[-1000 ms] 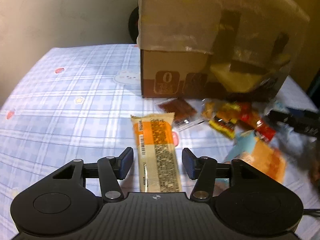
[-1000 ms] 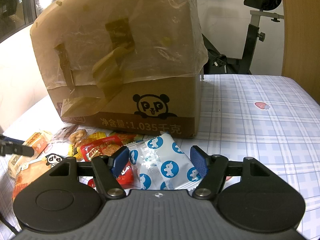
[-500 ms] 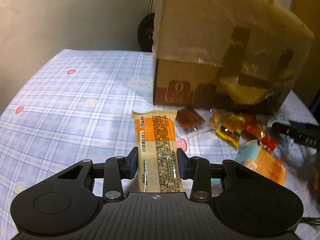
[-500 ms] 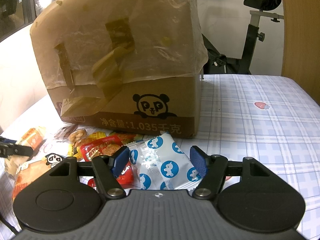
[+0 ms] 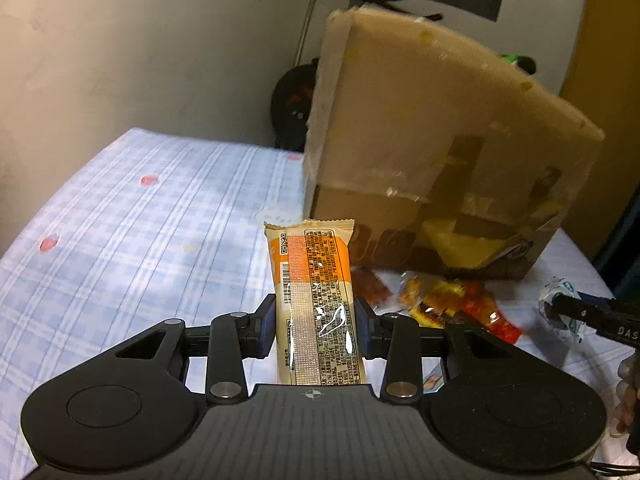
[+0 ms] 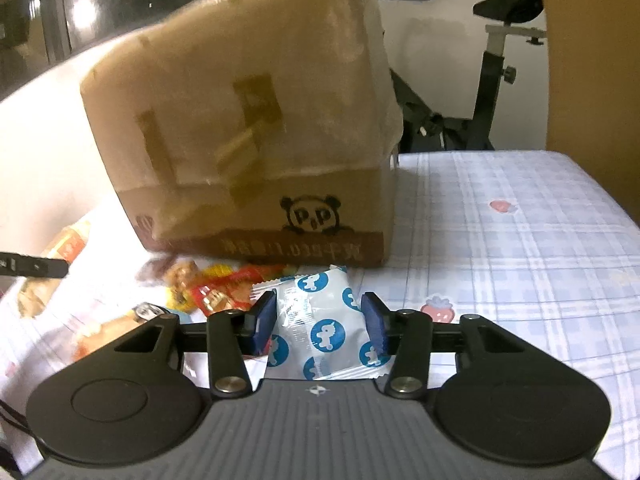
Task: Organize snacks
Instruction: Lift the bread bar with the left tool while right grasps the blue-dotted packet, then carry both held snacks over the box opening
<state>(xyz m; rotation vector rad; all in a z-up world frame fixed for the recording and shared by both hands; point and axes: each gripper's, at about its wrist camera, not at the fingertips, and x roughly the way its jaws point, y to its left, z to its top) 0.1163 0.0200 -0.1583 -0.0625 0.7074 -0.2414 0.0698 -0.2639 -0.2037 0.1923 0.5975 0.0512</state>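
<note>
My left gripper [image 5: 315,330] clamps an orange snack bar [image 5: 316,304] before the cardboard box [image 5: 440,168]; my right gripper [image 6: 320,330] closes around a white blue-spotted packet [image 6: 320,328].

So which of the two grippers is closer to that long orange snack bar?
Left. The left gripper is clamped on the orange snack bar. The right gripper is off at the blue-dotted white packet.

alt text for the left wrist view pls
The left gripper is shut on a long orange and cream snack bar, lifted above a blue checked tablecloth. Behind it stands a plastic-covered cardboard box, with small snack packets scattered at its base.
</note>
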